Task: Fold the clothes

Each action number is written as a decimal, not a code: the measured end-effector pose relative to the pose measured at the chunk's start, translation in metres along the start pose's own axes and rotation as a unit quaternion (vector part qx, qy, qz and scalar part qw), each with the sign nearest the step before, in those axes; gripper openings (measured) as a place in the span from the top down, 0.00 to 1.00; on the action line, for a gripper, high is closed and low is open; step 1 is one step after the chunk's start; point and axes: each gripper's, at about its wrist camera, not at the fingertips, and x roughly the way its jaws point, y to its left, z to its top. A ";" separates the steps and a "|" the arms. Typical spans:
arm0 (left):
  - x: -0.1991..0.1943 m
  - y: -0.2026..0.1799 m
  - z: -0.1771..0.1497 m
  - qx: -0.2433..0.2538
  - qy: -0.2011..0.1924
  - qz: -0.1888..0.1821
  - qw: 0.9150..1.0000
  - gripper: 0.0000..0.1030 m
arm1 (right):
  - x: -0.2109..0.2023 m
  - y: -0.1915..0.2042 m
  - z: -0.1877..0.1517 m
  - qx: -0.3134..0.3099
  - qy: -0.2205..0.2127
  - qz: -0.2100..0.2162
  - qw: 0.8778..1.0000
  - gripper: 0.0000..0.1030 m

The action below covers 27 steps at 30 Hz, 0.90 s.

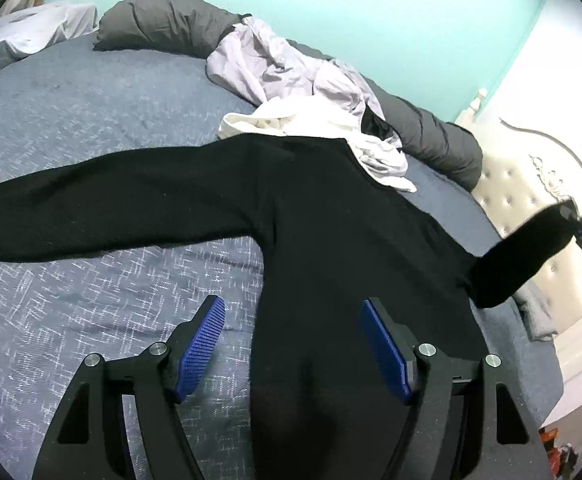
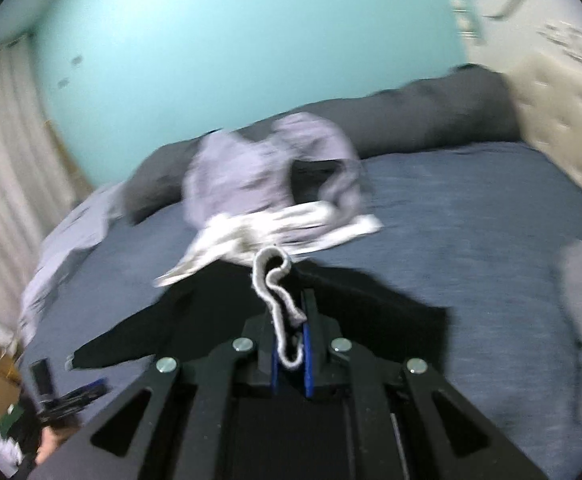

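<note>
- Turquoise wall (image 1: 331, 20) backs the far side of a bed covered by a blue-grey bedspread (image 1: 71, 120), with a cream tufted headboard (image 1: 511, 188) closing off the right end.
- Along the far edge of the bed lies a long dark grey bolster (image 1: 163, 20), and a heap of lilac cloth (image 1: 275, 64) and white cloth (image 1: 311, 120) rests against it.
- Open bedspread lies to the left of and beyond the black sweater (image 1: 331, 220), and more bare cover shows between the heap and the headboard in the right wrist view.
- Black sweater is spread on the near half of the bed, one sleeve stretched out to the left, its top edge touching the white cloth.
- Left gripper (image 1: 293, 348) hovers tilted down over the sweater's lower body, jaws wide apart, blue pads (image 1: 201, 348) clear of the fabric.
- Right gripper (image 2: 289, 344) has its jaws clamped together on the cuff of the other sleeve (image 1: 531, 256), whose pale inner edge curls up between the pads; that sleeve is lifted off the bed toward the headboard side.
- Right wrist view is blurred.
</note>
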 end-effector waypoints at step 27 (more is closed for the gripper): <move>-0.005 0.011 -0.004 0.006 0.012 -0.010 1.000 0.28 | 0.149 0.166 -0.146 -0.049 0.170 0.154 0.972 0.92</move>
